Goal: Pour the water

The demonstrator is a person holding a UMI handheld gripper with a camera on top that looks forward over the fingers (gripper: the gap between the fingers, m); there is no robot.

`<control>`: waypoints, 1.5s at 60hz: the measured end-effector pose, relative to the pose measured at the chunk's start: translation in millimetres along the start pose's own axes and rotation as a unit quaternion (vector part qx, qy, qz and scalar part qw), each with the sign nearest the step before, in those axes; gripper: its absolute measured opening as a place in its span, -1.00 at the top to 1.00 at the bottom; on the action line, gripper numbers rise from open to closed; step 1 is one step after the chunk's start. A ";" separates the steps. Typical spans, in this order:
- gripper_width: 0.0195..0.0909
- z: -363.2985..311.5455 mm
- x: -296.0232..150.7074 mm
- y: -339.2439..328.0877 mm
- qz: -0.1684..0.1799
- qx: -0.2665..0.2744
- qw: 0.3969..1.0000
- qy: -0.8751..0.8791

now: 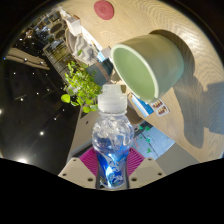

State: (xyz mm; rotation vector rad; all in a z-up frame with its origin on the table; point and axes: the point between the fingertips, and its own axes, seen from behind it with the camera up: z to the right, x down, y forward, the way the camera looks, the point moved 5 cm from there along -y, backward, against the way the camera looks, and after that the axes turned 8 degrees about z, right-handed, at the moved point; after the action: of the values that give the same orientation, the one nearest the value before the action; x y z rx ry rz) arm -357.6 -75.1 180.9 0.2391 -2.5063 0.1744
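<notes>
In the gripper view the jaws are closed on a small clear water bottle (112,140), both pink pads (92,160) pressing its lower body, so the gripper (111,172) carries it. The bottle has a white cap, apparently on, and a blue label low down, and it stands between the fingers, pointing ahead toward a pale green cup (148,63). The cup looms just beyond and above the cap, seen tipped so that its open mouth faces the camera. By my judgement the bottle is light, thin-walled plastic that gives under pressure and is rather slick, with water that will shift its weight as it tilts; the lower body where it is held now looks a sound place, squeezed firmly but not crushed. Beneath lies a light wooden table (195,100), with a small leafy green plant (80,88) beside the bottle, some blue-and-white packaging (152,106) under the cup, and a pink round disc (104,9) farther off. Past the table's edge the room falls dark, with scattered points of light.
</notes>
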 end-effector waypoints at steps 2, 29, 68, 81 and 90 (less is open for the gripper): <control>0.66 -4.8 -0.7 -3.7 -0.001 0.003 1.000 0.014; 0.65 -92.7 13.1 -21.4 -0.023 0.012 0.873 -0.487; 0.65 -136.2 -261.7 -28.8 0.017 0.087 0.474 -0.876; 0.60 -112.2 -284.9 -31.0 -0.008 0.066 0.456 -0.887; 0.24 -111.3 -284.1 -33.6 -0.002 0.061 0.448 -0.892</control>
State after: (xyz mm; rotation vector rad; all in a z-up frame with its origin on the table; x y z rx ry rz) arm -60.9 -50.8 106.1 0.8079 -4.6587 0.0373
